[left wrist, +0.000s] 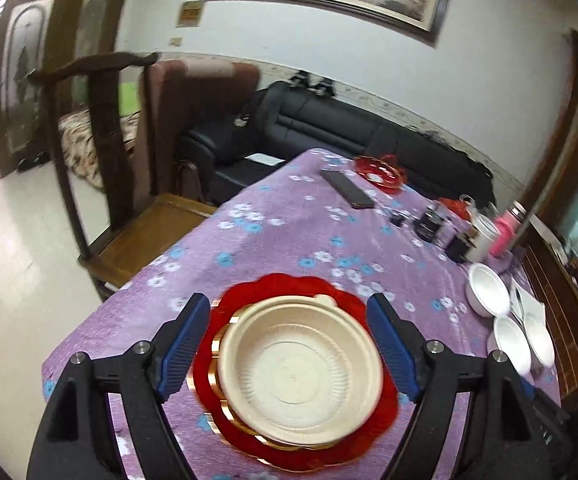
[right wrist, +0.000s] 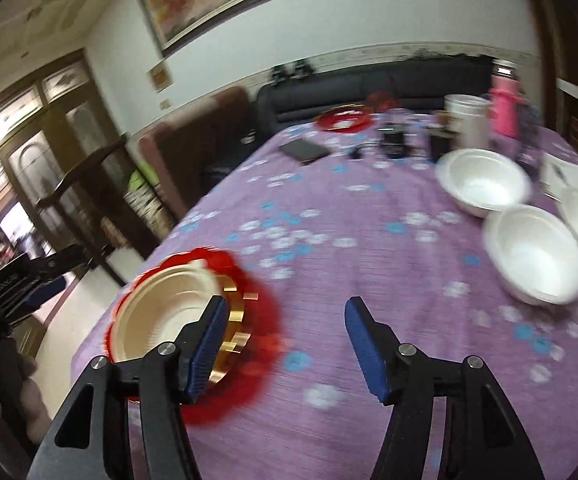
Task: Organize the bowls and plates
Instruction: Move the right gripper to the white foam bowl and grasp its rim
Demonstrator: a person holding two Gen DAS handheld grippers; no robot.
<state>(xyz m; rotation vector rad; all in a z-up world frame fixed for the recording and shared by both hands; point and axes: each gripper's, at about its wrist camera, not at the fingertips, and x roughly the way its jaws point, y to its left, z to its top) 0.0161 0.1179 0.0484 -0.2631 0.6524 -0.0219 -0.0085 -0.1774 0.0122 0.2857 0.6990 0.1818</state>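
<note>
A cream bowl (left wrist: 299,368) sits stacked on a red scalloped plate with gold trim (left wrist: 381,424) near the table's front left corner. My left gripper (left wrist: 289,320) is open and hovers above them, its blue pads (left wrist: 183,344) either side of the bowl, not touching. In the right wrist view the same cream bowl (right wrist: 161,304) and red plate (right wrist: 257,344) lie at the left. My right gripper (right wrist: 285,324) is open and empty over bare cloth to their right. Three white bowls (right wrist: 537,254) sit at the right; they also show in the left wrist view (left wrist: 487,288).
The table has a purple flowered cloth (right wrist: 361,224). At its far end stand another red plate (right wrist: 343,118), a dark phone (right wrist: 305,150), a white cup (right wrist: 467,120), a pink bottle (right wrist: 505,108) and small dark jars. A wooden chair (left wrist: 129,184) stands left of the table.
</note>
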